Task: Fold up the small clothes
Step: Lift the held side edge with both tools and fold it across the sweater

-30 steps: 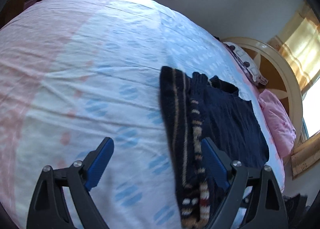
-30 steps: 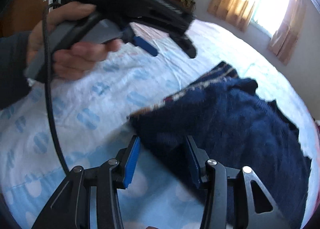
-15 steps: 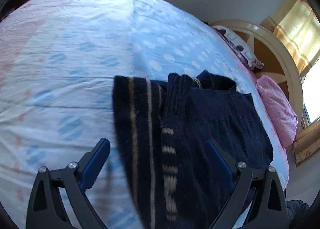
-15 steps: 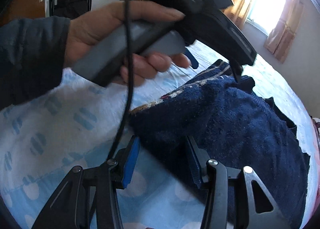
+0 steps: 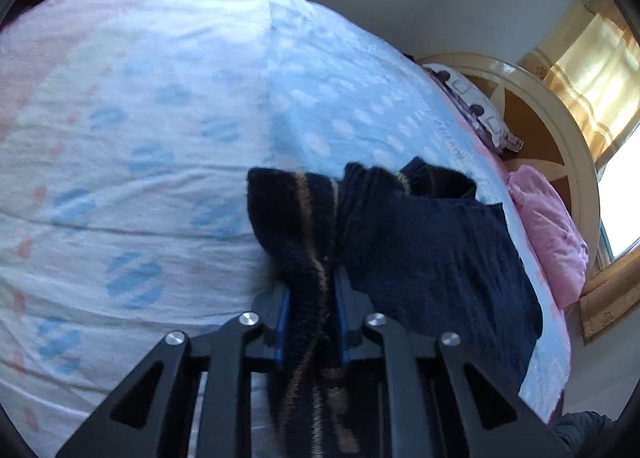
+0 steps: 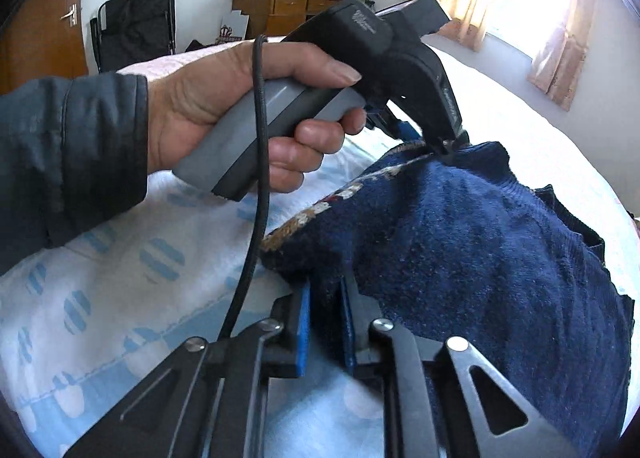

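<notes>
A small navy knit sweater [image 5: 432, 242] with tan patterned bands lies on the bed. My left gripper [image 5: 311, 298] is shut on its striped hem edge, which bunches between the blue pads. In the right wrist view my right gripper [image 6: 326, 312] is shut on the near corner of the same sweater [image 6: 480, 250]. The left gripper [image 6: 444, 140], held in a hand, pinches the far end of that patterned edge.
The bed sheet [image 5: 168, 130] is white with blue and pink marks. A pink pillow [image 5: 552, 230] and a cream headboard [image 5: 560, 130] lie beyond the sweater. A dresser [image 6: 288, 10] and a black chair [image 6: 132, 26] stand by the far wall.
Both grippers were open over the sweater edge. Now both have closed on it, the left on the striped hem and the right on the near corner.
</notes>
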Action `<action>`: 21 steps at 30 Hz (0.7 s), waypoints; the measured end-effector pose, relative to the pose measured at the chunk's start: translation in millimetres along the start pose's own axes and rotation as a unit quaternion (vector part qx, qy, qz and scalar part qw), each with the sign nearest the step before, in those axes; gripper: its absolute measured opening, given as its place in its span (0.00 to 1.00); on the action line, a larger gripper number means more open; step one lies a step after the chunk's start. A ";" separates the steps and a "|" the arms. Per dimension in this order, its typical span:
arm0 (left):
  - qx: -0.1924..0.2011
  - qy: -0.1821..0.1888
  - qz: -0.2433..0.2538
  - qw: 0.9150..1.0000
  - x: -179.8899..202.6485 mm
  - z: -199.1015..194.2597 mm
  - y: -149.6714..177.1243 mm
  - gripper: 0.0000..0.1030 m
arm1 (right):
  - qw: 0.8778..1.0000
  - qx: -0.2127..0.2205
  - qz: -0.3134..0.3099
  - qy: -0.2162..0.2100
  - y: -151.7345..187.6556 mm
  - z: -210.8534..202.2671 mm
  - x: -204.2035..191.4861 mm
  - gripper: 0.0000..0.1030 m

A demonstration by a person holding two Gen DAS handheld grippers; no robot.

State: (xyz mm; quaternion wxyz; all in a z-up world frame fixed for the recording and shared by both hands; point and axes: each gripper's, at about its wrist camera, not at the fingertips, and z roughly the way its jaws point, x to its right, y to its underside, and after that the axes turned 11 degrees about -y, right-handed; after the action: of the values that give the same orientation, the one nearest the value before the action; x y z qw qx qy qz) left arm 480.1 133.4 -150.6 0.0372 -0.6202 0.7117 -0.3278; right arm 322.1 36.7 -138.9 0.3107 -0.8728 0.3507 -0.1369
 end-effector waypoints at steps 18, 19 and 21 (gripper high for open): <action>0.092 0.041 -0.010 0.995 111.4 -48.8 -31.7 0.16 | 0.984 0.143 0.102 0.028 53.0 -139.7 84.3 0.08; 0.093 0.044 -0.011 0.995 117.3 -46.7 -33.7 0.16 | 0.982 0.148 0.111 0.033 57.8 -147.2 90.4 0.08; 0.096 0.047 -0.012 0.994 130.7 -44.6 -35.8 0.16 | 0.979 0.157 0.126 0.039 66.9 -158.8 103.8 0.08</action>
State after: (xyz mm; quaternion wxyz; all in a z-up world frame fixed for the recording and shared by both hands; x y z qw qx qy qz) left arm 460.5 33.1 -51.2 0.0597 -0.6061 0.6703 -0.4240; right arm 288.6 -144.1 -57.2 0.4443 -0.7559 0.4443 -0.1840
